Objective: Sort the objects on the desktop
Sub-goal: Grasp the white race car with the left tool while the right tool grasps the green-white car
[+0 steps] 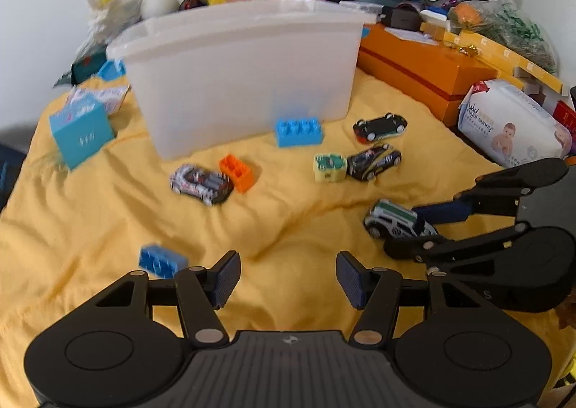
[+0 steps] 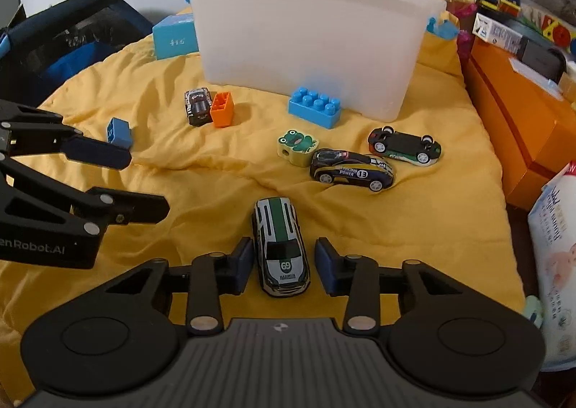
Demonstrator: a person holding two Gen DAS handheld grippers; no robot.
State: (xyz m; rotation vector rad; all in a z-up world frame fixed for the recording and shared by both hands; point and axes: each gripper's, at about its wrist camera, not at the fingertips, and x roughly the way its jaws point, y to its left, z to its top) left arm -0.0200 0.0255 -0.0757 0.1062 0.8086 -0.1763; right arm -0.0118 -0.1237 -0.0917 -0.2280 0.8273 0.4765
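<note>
The white-and-green toy car [image 2: 281,246] is straddled lengthwise by the open right gripper [image 2: 282,269]. The left gripper [image 1: 288,280] is held open and empty, farther from the car.

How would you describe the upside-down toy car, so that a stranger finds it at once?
Start at the big white plastic bin standing on the yellow cloth. Just in front of its right corner lie two toy cars side by side. The upside-down car is the farther one, showing its black underside and four wheels, unlike the number 13 racing car.

White-green toy car [image 2: 280,246] upright on yellow cloth [image 2: 216,185], between fingers [image 2: 242,264].
</note>
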